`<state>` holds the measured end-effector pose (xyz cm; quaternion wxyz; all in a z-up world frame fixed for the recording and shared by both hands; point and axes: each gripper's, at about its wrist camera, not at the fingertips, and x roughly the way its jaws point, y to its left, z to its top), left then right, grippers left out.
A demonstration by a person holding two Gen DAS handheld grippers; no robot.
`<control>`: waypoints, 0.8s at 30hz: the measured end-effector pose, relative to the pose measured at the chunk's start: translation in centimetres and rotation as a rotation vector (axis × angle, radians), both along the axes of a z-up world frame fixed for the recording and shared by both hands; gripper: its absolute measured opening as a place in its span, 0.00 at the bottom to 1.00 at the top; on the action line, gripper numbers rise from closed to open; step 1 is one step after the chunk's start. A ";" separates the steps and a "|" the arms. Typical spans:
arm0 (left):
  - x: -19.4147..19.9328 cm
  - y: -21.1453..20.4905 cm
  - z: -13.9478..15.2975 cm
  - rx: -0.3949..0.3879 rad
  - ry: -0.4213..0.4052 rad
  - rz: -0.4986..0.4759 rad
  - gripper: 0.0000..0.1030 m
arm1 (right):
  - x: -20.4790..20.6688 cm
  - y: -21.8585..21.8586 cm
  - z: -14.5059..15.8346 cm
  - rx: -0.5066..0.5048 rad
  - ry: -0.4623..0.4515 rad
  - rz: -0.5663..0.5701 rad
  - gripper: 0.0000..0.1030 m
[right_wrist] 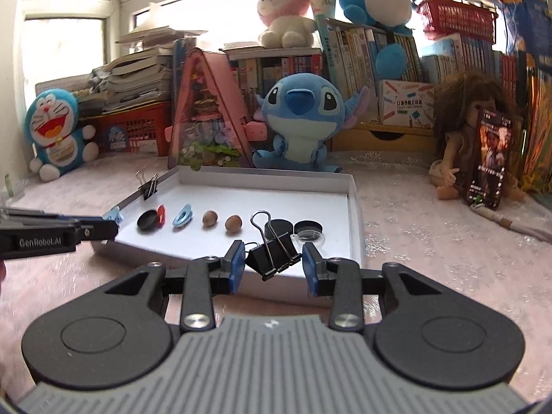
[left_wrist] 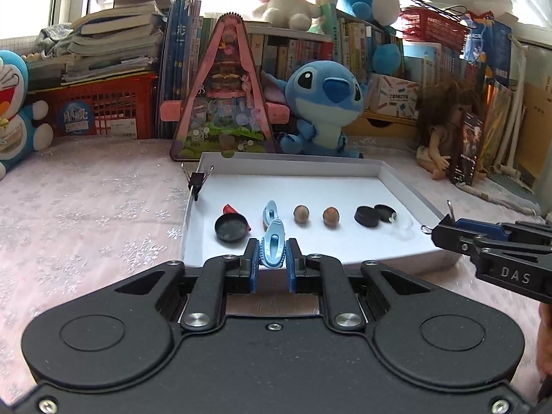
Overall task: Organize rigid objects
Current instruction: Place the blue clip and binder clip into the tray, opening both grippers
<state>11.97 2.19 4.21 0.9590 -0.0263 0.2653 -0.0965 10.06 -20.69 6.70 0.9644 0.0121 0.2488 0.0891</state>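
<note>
A white shallow tray (left_wrist: pixel 396 179) lies on the pink cloth. In it stand a row: a black lid with a red piece (left_wrist: pixel 231 228), a blue clip (left_wrist: pixel 269 211), two brown nuts (left_wrist: pixel 301 214), black caps (left_wrist: pixel 367 216) and a clear piece (left_wrist: pixel 402 229). My left gripper (left_wrist: pixel 272 258) is shut on a second blue clip (left_wrist: pixel 274 243) over the tray's near edge. My right gripper (right_wrist: pixel 274 258) holds a black binder clip (right_wrist: pixel 272 257) between its pads at the tray's near right edge. Another binder clip (right_wrist: pixel 150 186) is clamped on the tray's left wall.
Plush toys, a Stitch (left_wrist: pixel 324 103), a Doraemon (right_wrist: pixel 57 134), a pink triangular case (left_wrist: pixel 226 96), a doll (right_wrist: pixel 472 138), red baskets and stacked books line the back. The pink cloth (left_wrist: pixel 86 207) spreads left of the tray.
</note>
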 end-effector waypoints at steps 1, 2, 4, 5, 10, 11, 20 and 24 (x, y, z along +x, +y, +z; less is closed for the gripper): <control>0.4 -0.1 -0.1 -0.002 0.001 0.002 0.14 | 0.5 0.1 -0.1 0.007 0.001 -0.003 0.39; 0.9 -0.3 -0.1 -0.002 0.002 0.004 0.14 | 1.0 0.3 -0.1 0.015 0.003 -0.004 0.39; 1.8 -0.5 -0.3 0.003 0.004 0.008 0.14 | 1.9 0.6 -0.2 0.032 0.011 0.000 0.39; 2.3 -0.6 -0.5 0.005 0.008 0.008 0.14 | 2.3 0.8 -0.3 0.038 0.015 0.004 0.39; 4.5 -1.1 -1.5 0.007 0.046 0.016 0.14 | 4.4 2.2 -1.1 0.051 0.047 0.020 0.39; 5.0 -1.2 -1.7 0.005 0.055 0.018 0.14 | 4.8 2.4 -1.4 0.056 0.057 0.019 0.39; 7.6 -1.2 -3.0 0.004 0.092 0.055 0.14 | 7.6 3.1 -3.0 0.056 0.105 0.003 0.39; 8.2 -1.1 -3.5 0.006 0.106 0.064 0.14 | 8.3 3.2 -3.3 0.045 0.113 -0.003 0.39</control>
